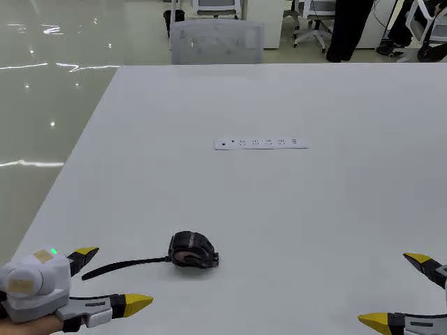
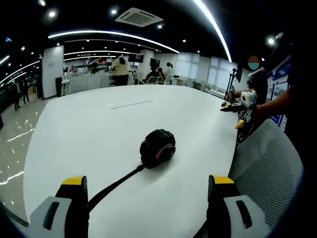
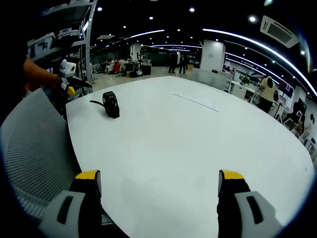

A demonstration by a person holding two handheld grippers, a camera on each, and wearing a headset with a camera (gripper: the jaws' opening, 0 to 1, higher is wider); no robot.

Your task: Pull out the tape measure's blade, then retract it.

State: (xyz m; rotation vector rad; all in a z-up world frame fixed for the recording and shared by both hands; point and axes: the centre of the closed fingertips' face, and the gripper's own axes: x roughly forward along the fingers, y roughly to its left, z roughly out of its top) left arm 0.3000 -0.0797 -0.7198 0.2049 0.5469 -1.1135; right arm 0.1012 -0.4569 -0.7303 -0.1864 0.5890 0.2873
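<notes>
At the table's near-left corner my left gripper hangs with jaws spread wide and empty. The tape measure sits near, at twelve o'clock in the left gripper view, on the white table. Its black strap trails back from the case toward my left-hand jaw, marking the long axis. Far over at three o'clock, my right gripper is equally wide and empty, well apart, with the case at eleven o'clock. I judge the left is nearer for pinning the case.
</notes>
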